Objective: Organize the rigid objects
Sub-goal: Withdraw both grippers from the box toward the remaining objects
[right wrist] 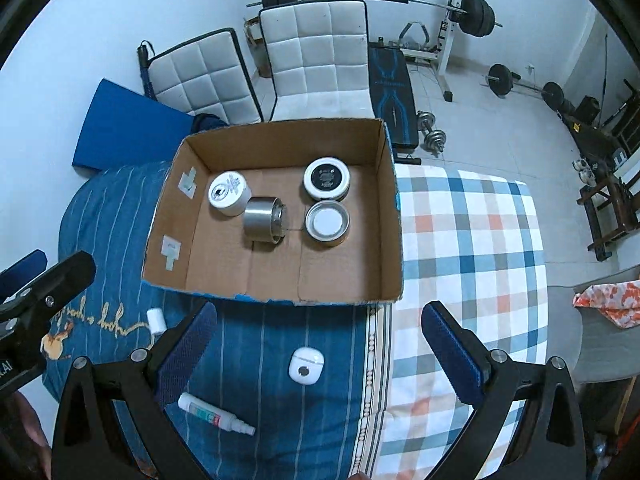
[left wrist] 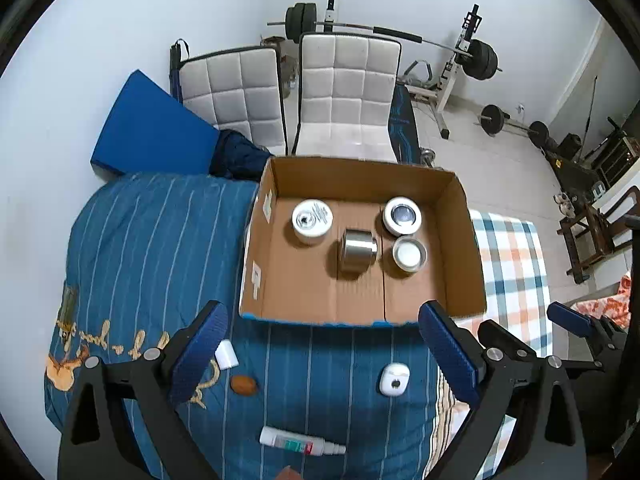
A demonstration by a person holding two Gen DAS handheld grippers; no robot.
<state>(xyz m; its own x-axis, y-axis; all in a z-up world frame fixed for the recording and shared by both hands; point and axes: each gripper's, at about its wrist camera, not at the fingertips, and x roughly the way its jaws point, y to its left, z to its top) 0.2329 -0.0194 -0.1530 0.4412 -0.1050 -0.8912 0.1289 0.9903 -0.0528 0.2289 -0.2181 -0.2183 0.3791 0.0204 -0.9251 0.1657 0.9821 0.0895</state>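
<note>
A cardboard box [left wrist: 468,240] [right wrist: 392,216] lies on the bed. It holds a white jar [left wrist: 312,220] [right wrist: 229,193], a steel cup on its side [left wrist: 357,255] [right wrist: 262,220], a dark-lidded white jar [left wrist: 402,215] [right wrist: 326,178] and a small tin [left wrist: 409,255] [right wrist: 327,224]. On the blue blanket in front lie a white case [left wrist: 393,379] [right wrist: 305,365], a spray tube [left wrist: 300,443] [right wrist: 214,415], a small white bottle [left wrist: 227,354] [right wrist: 155,320] and a brown nut [left wrist: 243,385]. My left gripper [left wrist: 320,356] and right gripper [right wrist: 320,360] are open and empty above these.
Two white padded chairs [left wrist: 348,92] [right wrist: 320,60] and a blue mat [left wrist: 152,128] stand behind the box. A checked sheet [right wrist: 472,248] covers the bed's right side. Weight equipment [left wrist: 476,60] stands on the floor beyond. The right gripper shows at the right edge of the left wrist view.
</note>
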